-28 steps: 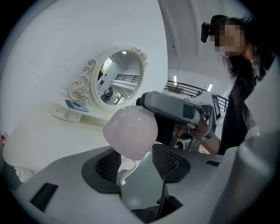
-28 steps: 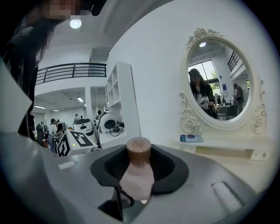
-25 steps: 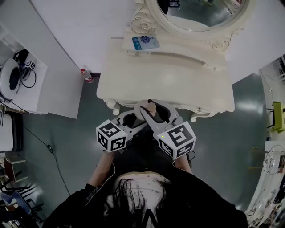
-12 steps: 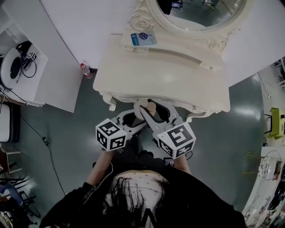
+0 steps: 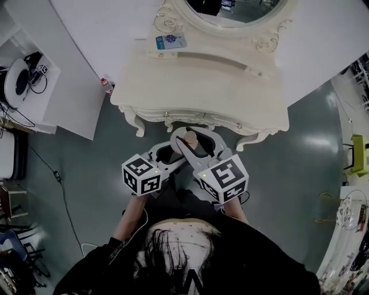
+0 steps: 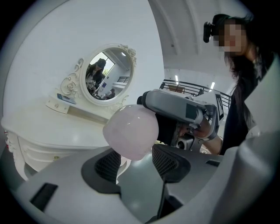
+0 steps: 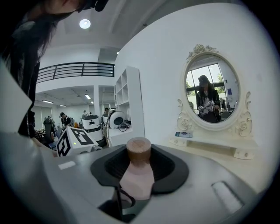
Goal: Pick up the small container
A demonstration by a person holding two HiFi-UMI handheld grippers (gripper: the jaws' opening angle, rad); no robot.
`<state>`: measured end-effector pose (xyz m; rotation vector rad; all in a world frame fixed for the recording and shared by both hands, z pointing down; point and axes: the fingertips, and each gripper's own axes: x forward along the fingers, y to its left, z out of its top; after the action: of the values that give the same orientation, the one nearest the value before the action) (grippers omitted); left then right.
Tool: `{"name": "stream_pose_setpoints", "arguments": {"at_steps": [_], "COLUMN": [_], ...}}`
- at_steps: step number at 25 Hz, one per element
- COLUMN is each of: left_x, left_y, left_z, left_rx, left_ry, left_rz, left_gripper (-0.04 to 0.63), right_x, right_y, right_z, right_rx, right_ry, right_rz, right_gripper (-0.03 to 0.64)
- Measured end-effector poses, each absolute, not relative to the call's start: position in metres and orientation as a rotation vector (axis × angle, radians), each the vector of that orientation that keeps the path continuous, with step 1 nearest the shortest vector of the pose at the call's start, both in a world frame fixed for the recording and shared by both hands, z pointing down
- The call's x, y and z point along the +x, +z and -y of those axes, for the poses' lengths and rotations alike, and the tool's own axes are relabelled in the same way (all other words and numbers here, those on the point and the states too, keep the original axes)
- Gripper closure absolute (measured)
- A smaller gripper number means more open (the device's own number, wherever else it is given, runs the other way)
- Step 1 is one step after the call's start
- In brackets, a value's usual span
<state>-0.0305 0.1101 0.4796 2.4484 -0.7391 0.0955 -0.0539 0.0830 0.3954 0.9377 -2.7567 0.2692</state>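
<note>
In the left gripper view, the lower end of the container (image 6: 131, 131) is being hidden between the pads of the left gripper (image 6: 136, 162), and part of the right gripper (image 6: 183, 111) is being screened behind it. In the right gripper view, the container's base is being swallowed by the jaws' throat, so contact with the pads cannot be told; the people (image 7: 65, 120) far behind are being shown too small to make out. In the head view, the top of the mirror (image 5: 230, 8) is being cut off by the upper edge, all but the container's cap is being hidden by jaws, both hands are being covered by the grippers, and the print on the card (image 5: 171, 41) is being rendered too small to read.
</note>
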Motion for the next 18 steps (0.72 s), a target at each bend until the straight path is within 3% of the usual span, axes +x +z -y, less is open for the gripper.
{"name": "stream_pose_setpoints", "arguments": {"at_steps": [18], "left_x": [0.011], "left_y": [0.482], "left_z": [-0.191], "left_rx": [2.459], "left_ry": [0.117], "left_rz": [0.779], "left_gripper": [0.383], "right_x": [-0.011], "right_y": [0.397], "right_z": [-0.166], "right_rx": [0.914], "right_ry": [0.254], "right_rz": [2.789], "right_gripper": [0.472]}}
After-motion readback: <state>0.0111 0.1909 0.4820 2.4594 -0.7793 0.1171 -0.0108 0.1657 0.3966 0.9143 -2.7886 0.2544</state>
